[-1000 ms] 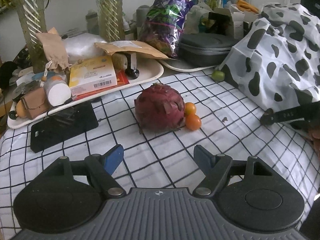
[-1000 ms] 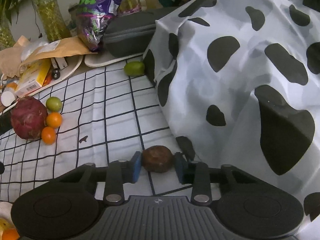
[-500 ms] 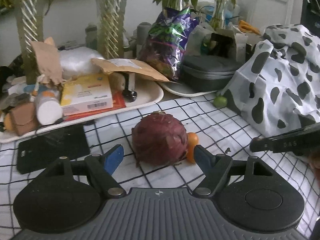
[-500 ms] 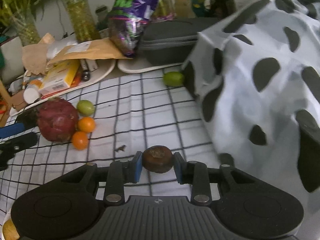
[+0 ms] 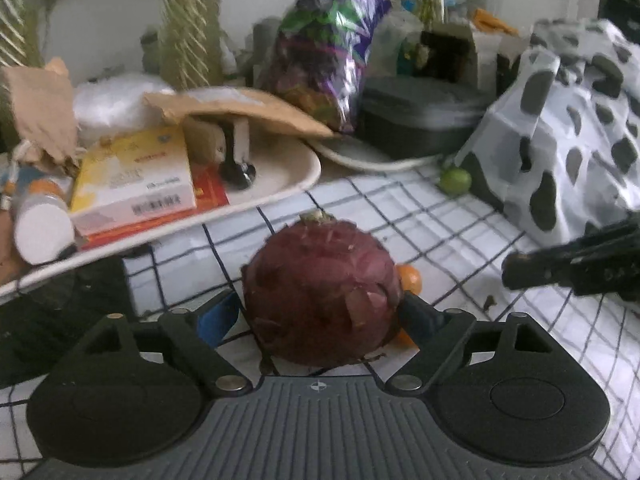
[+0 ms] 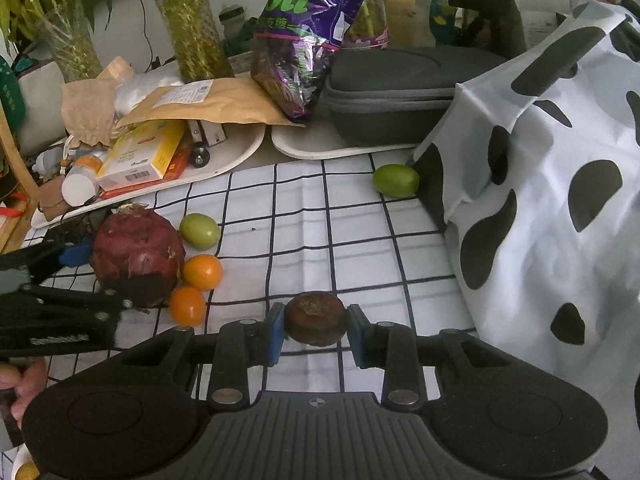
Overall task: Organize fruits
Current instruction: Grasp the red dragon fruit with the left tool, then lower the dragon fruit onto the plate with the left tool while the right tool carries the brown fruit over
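1. The left wrist view shows the left gripper (image 5: pixel 320 316) with its jaws opening around the large round dark-red scaly fruit (image 5: pixel 322 294), which sits on the white black-checked cloth (image 5: pixel 460 224) between the blue pads; whether the pads touch its skin cannot be told.
2. Only the right wrist view shows the right gripper (image 6: pixel 316 330) clenched on a small round brown fruit (image 6: pixel 316 322), held above the cloth.
3. That same view reveals a pale green fruit (image 6: pixel 199 231) behind the red one, hidden from the left camera, and two small orange fruits (image 6: pixel 202 271) touching the red fruit's side; the left view shows only slivers of them.
4. Another green fruit (image 6: pixel 396 180) lies against the white black-spotted cover (image 6: pixel 560 200), well apart from the cluster.
5. Behind, a cream tray (image 6: pixel 244 152) holds a yellow-and-white box (image 6: pixel 140 160) and a brown paper envelope (image 6: pixel 208 104); a purple foil bag (image 6: pixel 308 36) leans beside a dark grey zipped case (image 6: pixel 400 96).
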A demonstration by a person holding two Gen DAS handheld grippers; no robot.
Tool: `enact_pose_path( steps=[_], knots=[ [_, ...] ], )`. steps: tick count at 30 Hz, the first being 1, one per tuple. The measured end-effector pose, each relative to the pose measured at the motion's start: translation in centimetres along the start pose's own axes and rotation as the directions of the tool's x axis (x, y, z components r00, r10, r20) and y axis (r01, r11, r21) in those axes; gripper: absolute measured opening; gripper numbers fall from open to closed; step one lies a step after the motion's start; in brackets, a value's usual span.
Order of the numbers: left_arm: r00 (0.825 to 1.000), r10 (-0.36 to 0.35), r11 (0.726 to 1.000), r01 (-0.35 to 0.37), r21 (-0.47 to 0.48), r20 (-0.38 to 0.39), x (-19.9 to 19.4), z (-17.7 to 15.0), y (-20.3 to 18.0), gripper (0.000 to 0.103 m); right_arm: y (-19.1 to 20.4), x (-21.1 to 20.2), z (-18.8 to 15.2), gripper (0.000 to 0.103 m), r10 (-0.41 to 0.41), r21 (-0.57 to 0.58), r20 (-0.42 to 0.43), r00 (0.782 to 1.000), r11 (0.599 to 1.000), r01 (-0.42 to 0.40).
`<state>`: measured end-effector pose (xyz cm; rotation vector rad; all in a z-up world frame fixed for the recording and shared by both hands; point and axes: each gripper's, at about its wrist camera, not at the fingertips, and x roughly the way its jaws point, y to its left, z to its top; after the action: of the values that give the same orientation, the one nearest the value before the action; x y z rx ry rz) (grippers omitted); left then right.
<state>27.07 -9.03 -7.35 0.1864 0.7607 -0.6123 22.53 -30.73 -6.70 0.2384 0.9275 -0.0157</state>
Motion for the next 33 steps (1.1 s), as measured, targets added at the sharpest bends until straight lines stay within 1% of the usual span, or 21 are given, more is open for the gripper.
enact_pose_path(
  steps=[2, 6, 7, 8, 13, 17, 20, 26, 33],
  knots=[
    [1.0, -0.011, 1.0, 0.011, -0.006, 0.012, 0.2, 0.0, 0.3, 0.086, 0.0, 0.2, 0.1, 0.034, 0.003, -0.003, 0.0, 1.0, 1.0, -0.003],
    [0.999, -0.038, 0.999, 0.038, -0.027, 0.001, 0.8, 0.0, 0.8, 0.086, 0.0, 0.5, 0.4, 0.034, 0.005, -0.005, -0.002, 1.0, 1.0, -0.005],
    [0.999, -0.042, 0.999, 0.042, -0.027, 0.0, 0.8, 0.1, 0.9, 0.084, 0.1, 0.5, 0.4, 0.034, 0.006, -0.004, -0.002, 1.0, 1.0, -0.006],
    [0.998, -0.056, 0.998, 0.056, -0.026, 0.003, 0.7, 0.1, 0.9, 0.075, 0.1, 0.4, 0.4, 0.034, 0.009, -0.003, -0.002, 1.0, 1.0, -0.009],
    [0.998, -0.063, 0.997, 0.062, -0.042, -0.007, 0.3, 0.6, 0.8, 0.069, 0.3, 0.1, 0.3, 0.034, 0.018, -0.01, 0.003, 1.0, 1.0, -0.018],
    [0.999, -0.043, 0.998, 0.042, -0.035, -0.014, -0.3, 0.8, 0.9, 0.068, 0.0, -0.4, 0.4, 0.034, 0.029, -0.003, 0.02, 0.999, 1.0, -0.028],
    [0.999, -0.041, 0.998, 0.041, -0.046, -0.003, -1.2, 1.0, 1.3, 0.067, -0.2, -0.7, 0.3, 0.034, 0.031, 0.004, 0.025, 0.999, 0.999, -0.032],
    [0.999, -0.033, 0.997, 0.035, -0.068, 0.021, -3.8, 1.4, 1.8, 0.067, -0.2, -1.9, 0.1, 0.034, 0.044, 0.007, 0.052, 0.998, 0.999, -0.045],
    [0.998, -0.028, 0.998, 0.031, -0.06, 0.047, -7.1, 1.1, 1.1, 0.067, -0.6, -3.6, -0.6, 0.034, 0.066, 0.042, 0.079, 0.995, 0.997, -0.069]
  ],
)
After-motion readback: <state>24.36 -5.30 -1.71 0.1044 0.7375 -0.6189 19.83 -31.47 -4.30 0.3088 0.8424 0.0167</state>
